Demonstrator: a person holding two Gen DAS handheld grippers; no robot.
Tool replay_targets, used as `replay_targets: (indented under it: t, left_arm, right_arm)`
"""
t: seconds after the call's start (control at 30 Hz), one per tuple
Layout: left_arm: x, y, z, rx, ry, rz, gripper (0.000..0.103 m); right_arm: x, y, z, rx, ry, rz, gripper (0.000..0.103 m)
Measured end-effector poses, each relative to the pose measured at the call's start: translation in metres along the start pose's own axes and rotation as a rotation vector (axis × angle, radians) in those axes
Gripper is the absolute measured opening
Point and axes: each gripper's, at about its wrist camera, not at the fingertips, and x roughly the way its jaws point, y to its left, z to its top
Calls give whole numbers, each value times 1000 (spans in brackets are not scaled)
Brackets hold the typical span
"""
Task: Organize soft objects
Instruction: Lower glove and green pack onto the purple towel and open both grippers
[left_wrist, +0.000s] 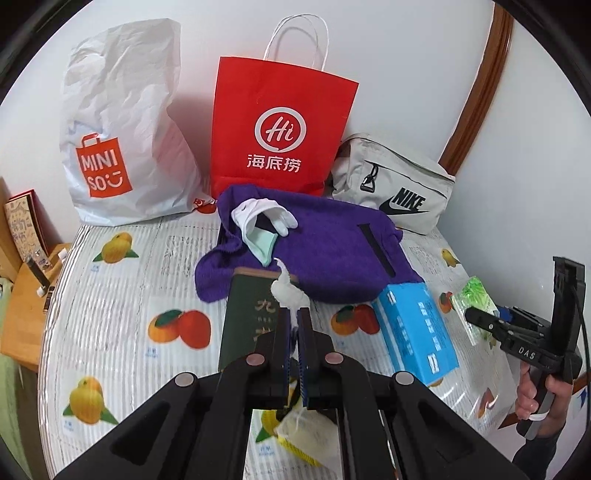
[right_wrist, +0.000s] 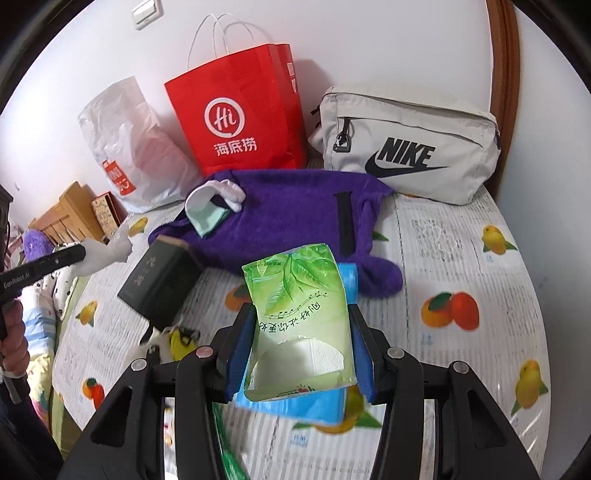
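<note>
My left gripper is shut on a white glove, held above a dark green box. It also shows at the left of the right wrist view with the glove. My right gripper is shut on a green tissue pack, held over a blue tissue box. From the left wrist view the right gripper holds the pack at the right. A purple garment lies mid-table with a second white glove and a mint cloth on it.
A red paper bag, a white Miniso bag and a grey Nike pouch stand along the back wall. The table carries a fruit-print cover. A wooden shelf is at the left. A yellow item lies under my left gripper.
</note>
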Motion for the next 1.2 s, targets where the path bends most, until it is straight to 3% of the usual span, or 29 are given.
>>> replay_targets:
  t: [0.67, 0.9, 1.2]
  left_arm:
    - [86, -6, 66, 55, 51, -29, 5]
    - [119, -10, 85, 82, 78, -29, 5]
    - [167, 5, 85, 52, 151, -20, 5]
  right_arm:
    - [66, -20, 79, -2, -7, -10, 48]
    - [100, -29, 95, 10, 23, -1, 48]
    - [146, -36, 96, 26, 90, 8, 48]
